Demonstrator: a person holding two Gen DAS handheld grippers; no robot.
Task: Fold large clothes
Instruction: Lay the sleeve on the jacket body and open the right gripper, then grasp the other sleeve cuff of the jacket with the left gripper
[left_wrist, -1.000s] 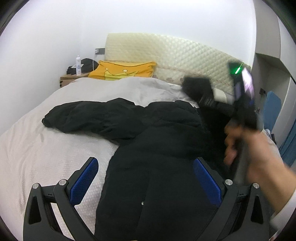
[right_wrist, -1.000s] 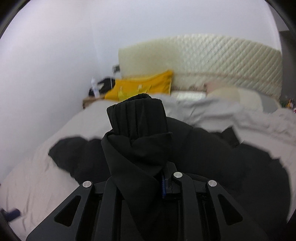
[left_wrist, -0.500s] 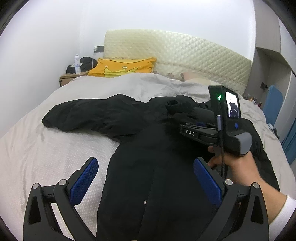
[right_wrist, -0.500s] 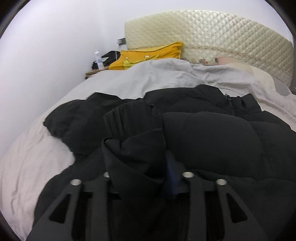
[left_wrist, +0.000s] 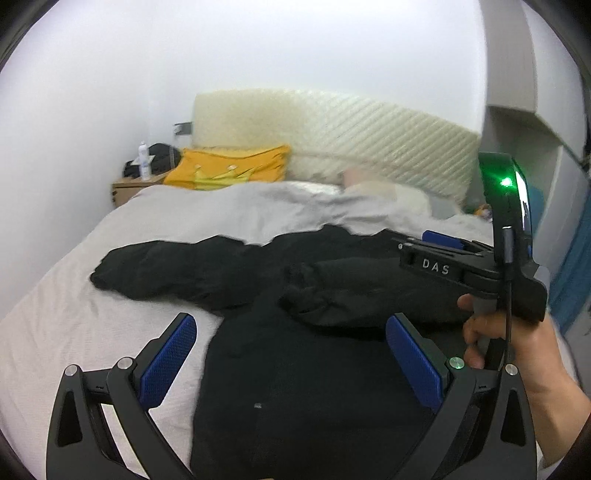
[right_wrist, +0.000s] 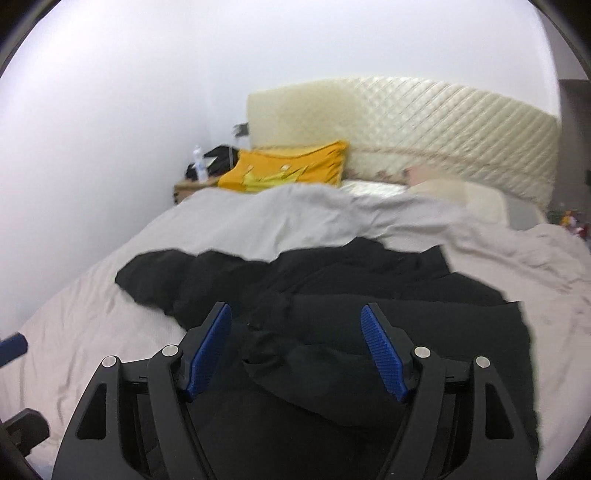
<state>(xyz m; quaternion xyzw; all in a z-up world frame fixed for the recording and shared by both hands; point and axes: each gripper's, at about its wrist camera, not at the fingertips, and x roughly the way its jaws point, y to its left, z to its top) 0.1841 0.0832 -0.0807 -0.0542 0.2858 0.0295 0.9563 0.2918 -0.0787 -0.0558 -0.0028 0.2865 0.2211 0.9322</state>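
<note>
Right tongs (right_wrist: 295, 345) spread wide — black coat (right_wrist: 369, 302) beneath, on bed (right_wrist: 240, 221).

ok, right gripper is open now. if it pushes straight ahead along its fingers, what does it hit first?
Most likely the folded-over sleeve of the black jacket, lying between and just beyond the open right gripper. Depth is unclear, so it may pass above it.

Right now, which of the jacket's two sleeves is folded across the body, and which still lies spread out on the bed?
The sleeve by the right gripper lies folded across the black jacket. The other sleeve stretches out leftward over the grey bedsheet.
</note>
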